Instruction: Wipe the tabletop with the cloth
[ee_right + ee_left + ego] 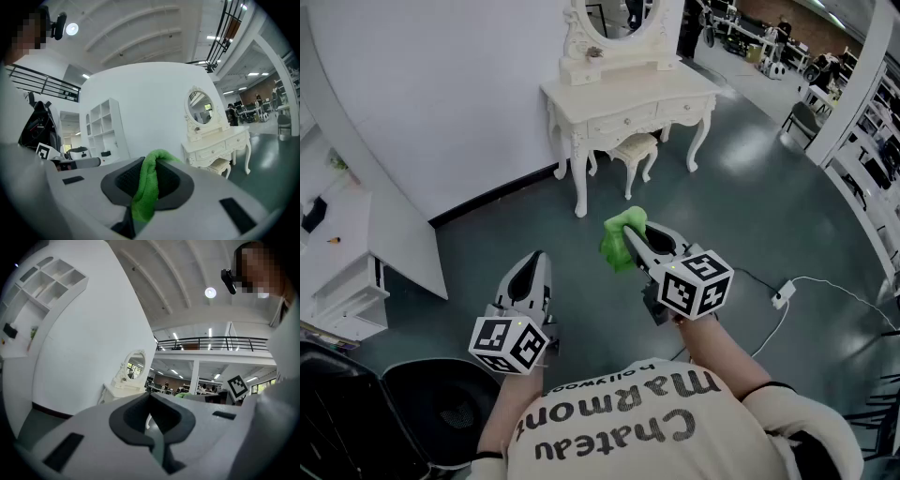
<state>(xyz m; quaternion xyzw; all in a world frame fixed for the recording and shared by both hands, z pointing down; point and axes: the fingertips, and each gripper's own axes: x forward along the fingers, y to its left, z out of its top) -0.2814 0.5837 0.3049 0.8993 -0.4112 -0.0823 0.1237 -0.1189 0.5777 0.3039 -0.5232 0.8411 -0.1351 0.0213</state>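
A bright green cloth [620,240] is pinched in my right gripper [630,236], which is shut on it; a fold hangs down between the jaws [146,187]. The gripper is held in the air over the grey floor, well short of the cream dressing table [628,94] with its oval mirror [619,17]. My left gripper [538,258] is lower and to the left, shut with nothing in it. In the left gripper view the table [117,390] lies far ahead, and a bit of the cloth [185,394] shows to the right.
A cushioned stool [635,148] is tucked under the table. A white shelf unit [342,272] stands at the left and a black chair [389,412] at the bottom left. A white cable and power strip [783,294] lie on the floor to the right.
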